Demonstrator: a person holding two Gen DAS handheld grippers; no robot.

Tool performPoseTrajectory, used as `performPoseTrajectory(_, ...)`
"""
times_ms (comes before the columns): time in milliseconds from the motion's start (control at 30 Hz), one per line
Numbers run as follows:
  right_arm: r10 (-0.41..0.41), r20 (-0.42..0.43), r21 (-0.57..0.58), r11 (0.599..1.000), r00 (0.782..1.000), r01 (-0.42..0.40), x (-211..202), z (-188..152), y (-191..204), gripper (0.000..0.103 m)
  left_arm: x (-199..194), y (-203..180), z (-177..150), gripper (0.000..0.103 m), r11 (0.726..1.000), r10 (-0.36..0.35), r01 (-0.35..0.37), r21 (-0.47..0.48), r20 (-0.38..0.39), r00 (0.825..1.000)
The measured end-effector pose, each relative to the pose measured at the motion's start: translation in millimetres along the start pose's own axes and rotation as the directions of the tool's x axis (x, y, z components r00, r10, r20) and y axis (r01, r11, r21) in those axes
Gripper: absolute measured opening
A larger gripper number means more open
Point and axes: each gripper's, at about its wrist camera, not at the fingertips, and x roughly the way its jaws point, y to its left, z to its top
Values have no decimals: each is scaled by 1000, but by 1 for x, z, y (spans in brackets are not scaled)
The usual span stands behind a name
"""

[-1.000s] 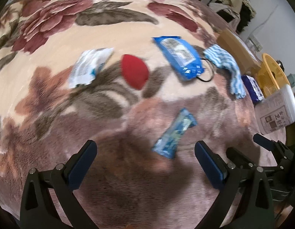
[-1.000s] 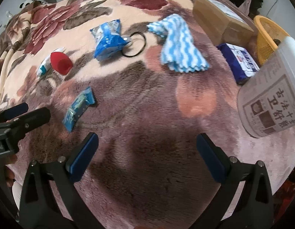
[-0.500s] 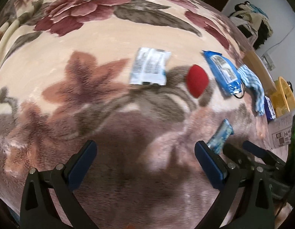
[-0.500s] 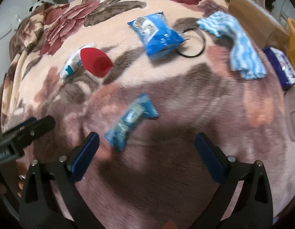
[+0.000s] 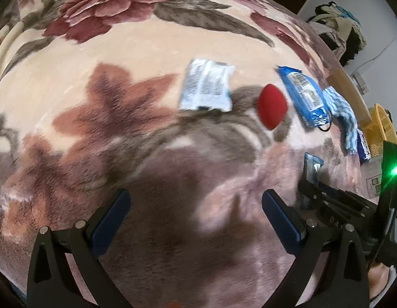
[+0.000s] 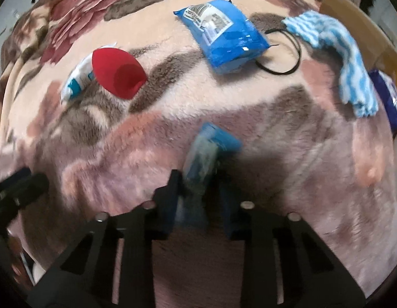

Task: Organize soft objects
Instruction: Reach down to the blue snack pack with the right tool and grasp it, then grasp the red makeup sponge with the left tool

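Observation:
My right gripper [image 6: 199, 195] is shut on a small blue packet [image 6: 207, 151] lying on the floral blanket [image 6: 172, 107]; the packet also shows in the left wrist view [image 5: 312, 166]. My left gripper [image 5: 195, 210] is open and empty above the blanket. A red sponge [image 6: 116, 73] [image 5: 271, 109], a white-blue sachet [image 5: 206, 88] [image 6: 76, 82], a large blue pack [image 6: 224, 42] [image 5: 304, 96] and a blue-white striped cloth [image 6: 344, 59] [image 5: 344, 113] lie farther away.
A black hair tie [image 6: 283, 54] lies beside the large blue pack. A dark blue packet [image 6: 388, 95], a cardboard box [image 6: 352, 23] and a yellow basket [image 5: 383, 128] sit at the right edge. My right gripper's body [image 5: 334, 205] is at the left view's right.
My right gripper moved forward to the small blue packet and its jaws closed on it. My left gripper swung left and stayed open.

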Motion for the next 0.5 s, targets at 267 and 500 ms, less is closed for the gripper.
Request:
performPoseTrajectory(267,-41,60,37,999,997,39,-22,8,-46,24,14,-54,29,102,997,-78,78,4,14,997)
performPoseTrajectory(500,11,39,57,998,999,-14,-17,11,-58,24,40,-82,64,86,995,-58,59,-79,20,998)
